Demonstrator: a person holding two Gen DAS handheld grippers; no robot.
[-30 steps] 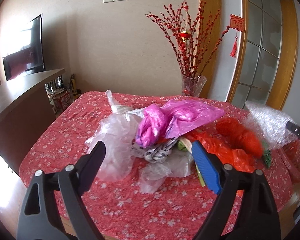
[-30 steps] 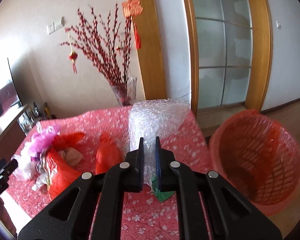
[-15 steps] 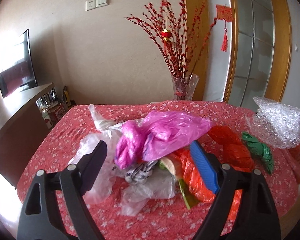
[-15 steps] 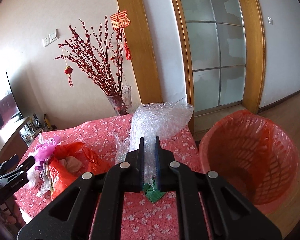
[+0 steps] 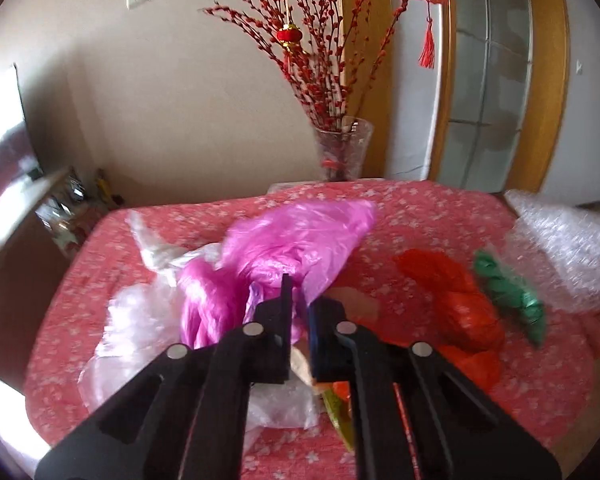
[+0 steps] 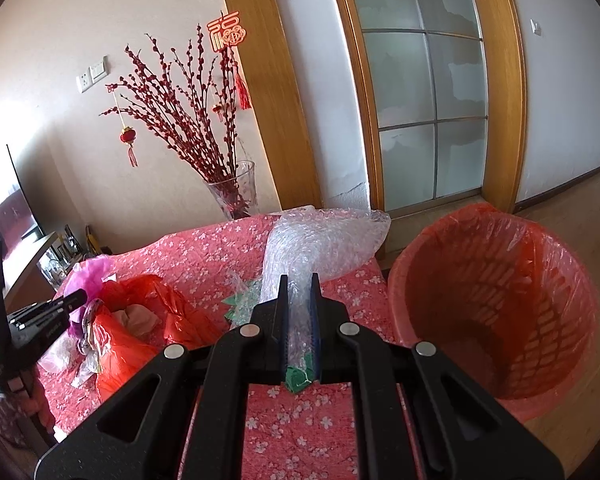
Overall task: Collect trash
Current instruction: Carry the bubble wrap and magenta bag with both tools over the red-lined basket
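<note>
A heap of trash lies on the red flowered tablecloth [image 5: 420, 208]: a pink plastic bag [image 5: 296, 240], clear bags [image 5: 140, 320], an orange bag [image 5: 452, 296] and a green wrapper [image 5: 512, 288]. My left gripper [image 5: 302, 300] is at the heap, its jaws closing to a narrow gap with a fold of the pink bag pinched between the tips. My right gripper [image 6: 298, 288] is shut on a crumpled sheet of bubble wrap [image 6: 324, 240], held above the table's right end. Beside it stands a red mesh bin [image 6: 496, 300] lined with an orange bag.
A glass vase [image 5: 342, 152] of red branches stands at the table's far edge by the wall. A brown cabinet [image 5: 16, 264] is close on the left. Wooden floor [image 6: 572, 208] and a glass-paned door [image 6: 424, 120] lie behind the bin.
The left gripper's jaws went from wide open to nearly together on the pink bag as it moved in on the heap. The right gripper keeps its hold on the bubble wrap.
</note>
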